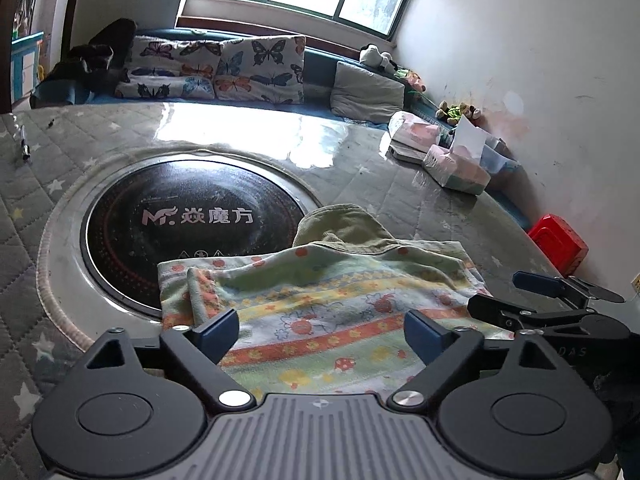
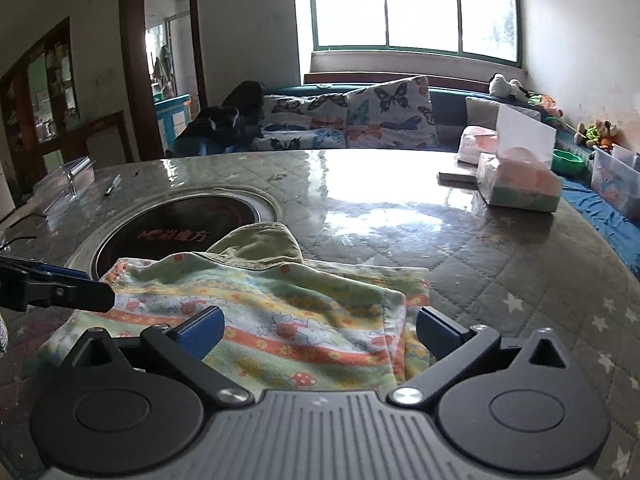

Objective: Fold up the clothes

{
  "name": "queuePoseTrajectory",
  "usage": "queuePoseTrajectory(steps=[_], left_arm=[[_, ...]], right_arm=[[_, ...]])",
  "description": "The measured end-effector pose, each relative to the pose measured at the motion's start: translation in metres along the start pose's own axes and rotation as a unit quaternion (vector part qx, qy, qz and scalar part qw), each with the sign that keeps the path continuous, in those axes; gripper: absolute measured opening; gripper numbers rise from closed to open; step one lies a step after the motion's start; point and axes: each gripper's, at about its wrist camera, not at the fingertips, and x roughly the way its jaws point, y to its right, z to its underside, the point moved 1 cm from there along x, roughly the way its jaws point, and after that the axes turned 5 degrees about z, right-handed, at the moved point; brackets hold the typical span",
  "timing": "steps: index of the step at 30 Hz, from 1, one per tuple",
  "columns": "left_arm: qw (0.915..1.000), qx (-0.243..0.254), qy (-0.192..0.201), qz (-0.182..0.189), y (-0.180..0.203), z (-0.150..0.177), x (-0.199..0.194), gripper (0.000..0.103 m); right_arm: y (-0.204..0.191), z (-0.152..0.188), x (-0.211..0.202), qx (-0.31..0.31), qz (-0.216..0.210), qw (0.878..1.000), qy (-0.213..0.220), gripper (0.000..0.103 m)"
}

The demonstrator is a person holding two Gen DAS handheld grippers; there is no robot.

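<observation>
A small patterned garment (image 1: 320,304) with orange, yellow and green stripes lies folded on the table, partly over the round cooktop; it also shows in the right wrist view (image 2: 280,312). An olive-green piece (image 1: 344,226) lies under its far edge, also seen in the right wrist view (image 2: 260,246). My left gripper (image 1: 320,330) is open, just above the garment's near edge. My right gripper (image 2: 320,330) is open too, above the garment's near right part. The right gripper shows at the right of the left wrist view (image 1: 536,296); the left gripper's fingers (image 2: 68,288) show at the left of the right wrist view.
A black round cooktop (image 1: 192,216) is set in the quilted, plastic-covered table (image 2: 460,248). Tissue packs (image 2: 516,184) and a book sit at the far right. A pen (image 1: 25,148) lies far left. A red box (image 1: 560,244) stands beyond the table's right edge. A sofa with butterfly cushions (image 2: 360,120) is behind.
</observation>
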Motion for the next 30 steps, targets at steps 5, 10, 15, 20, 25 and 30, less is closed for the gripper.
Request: queuePoseTrajectory(steps=[5,10,15,20,25,30], left_arm=[[0.9999,0.008,0.007,-0.006,0.006,0.004,-0.006,0.102],[0.9998,0.014,0.008,-0.012,0.010,0.009,-0.010,0.103],[0.9997,0.017,0.007,-0.019,0.011,0.015,-0.014,0.103],[0.9994,0.021,0.012,-0.023,0.014,0.021,-0.018,0.103],[0.9991,0.032,0.020,-0.021,0.019,0.028,-0.022,0.103],[0.9989,0.038,0.022,-0.019,0.024,0.031,-0.024,0.103]], right_arm=[[-0.001,0.004,-0.011,0.007,-0.001,1.000,0.012,0.103],[-0.001,0.006,-0.022,0.015,0.000,1.000,0.024,0.103],[-0.001,0.010,-0.027,0.022,-0.003,1.000,0.020,0.103],[-0.004,0.014,-0.033,0.018,-0.007,1.000,0.020,0.103],[-0.006,0.018,-0.039,0.029,-0.007,0.999,0.021,0.103],[-0.006,0.021,-0.043,0.047,-0.014,0.999,0.024,0.103]])
